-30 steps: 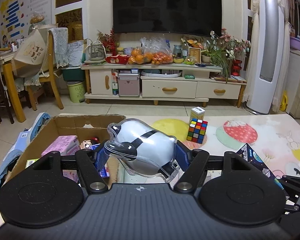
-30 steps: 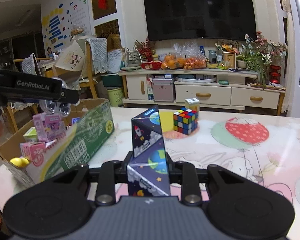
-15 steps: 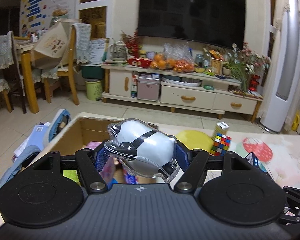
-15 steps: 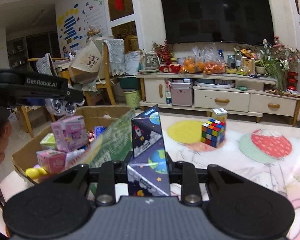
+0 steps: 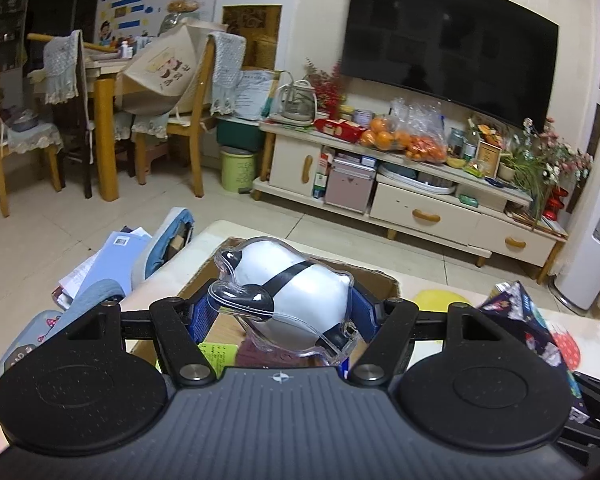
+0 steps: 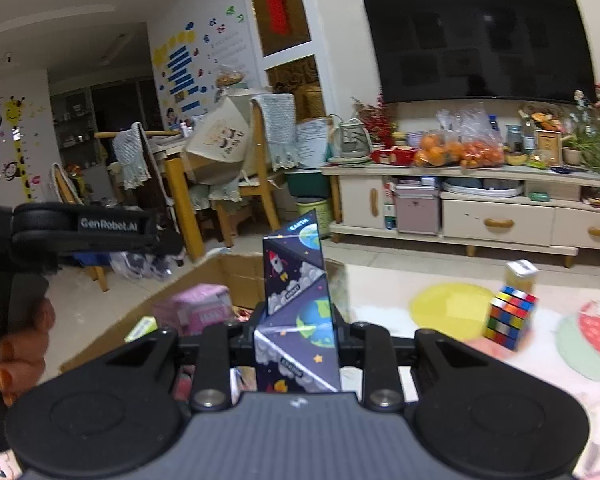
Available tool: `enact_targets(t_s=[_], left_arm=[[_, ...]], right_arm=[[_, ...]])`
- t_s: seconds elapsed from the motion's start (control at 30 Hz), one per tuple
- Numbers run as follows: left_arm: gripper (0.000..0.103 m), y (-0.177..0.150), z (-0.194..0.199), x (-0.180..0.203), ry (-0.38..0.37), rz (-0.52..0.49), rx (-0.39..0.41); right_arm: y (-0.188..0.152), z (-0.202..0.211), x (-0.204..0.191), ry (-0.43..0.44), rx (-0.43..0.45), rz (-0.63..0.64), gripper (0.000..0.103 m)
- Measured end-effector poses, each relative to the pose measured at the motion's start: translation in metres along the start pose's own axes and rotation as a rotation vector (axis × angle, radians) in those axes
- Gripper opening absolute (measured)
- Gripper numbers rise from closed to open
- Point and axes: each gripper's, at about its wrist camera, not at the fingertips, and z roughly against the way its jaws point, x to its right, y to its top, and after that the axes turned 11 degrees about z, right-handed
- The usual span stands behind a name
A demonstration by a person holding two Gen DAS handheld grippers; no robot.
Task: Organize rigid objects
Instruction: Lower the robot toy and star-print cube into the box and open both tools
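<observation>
Left gripper point(image 5: 278, 312) clamped the blister-packed toy point(image 5: 284, 296); right gripper point(image 6: 296, 340) clamped the space-print puzzle point(image 6: 296, 320).
Both had swung from tabletop to above the cardboard box point(image 6: 236, 270); release looked next.

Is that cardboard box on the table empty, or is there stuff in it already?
Partly filled: the open cardboard box holds a pink carton and a green packet.

Black TV point(image 5: 452, 36) hangs above cabinet point(image 5: 396, 184) bearing bagged oranges point(image 5: 404, 140).
</observation>
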Motion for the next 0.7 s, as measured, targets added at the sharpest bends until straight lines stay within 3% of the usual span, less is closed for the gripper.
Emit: enact_targets(t_s=[0.37, 0.7], left_arm=[[0.084, 0.006, -0.015, 0.006, 0.032, 0.009, 0.010], [0.084, 0.004, -0.025, 0.007, 0.061, -0.028, 0.005]], right_arm=[[0.012, -0.055, -0.016, 0.074, -0.018, -0.023, 0.027], [0.003, -0.078, -0.029, 0.103, -0.059, -0.012, 0.027]])
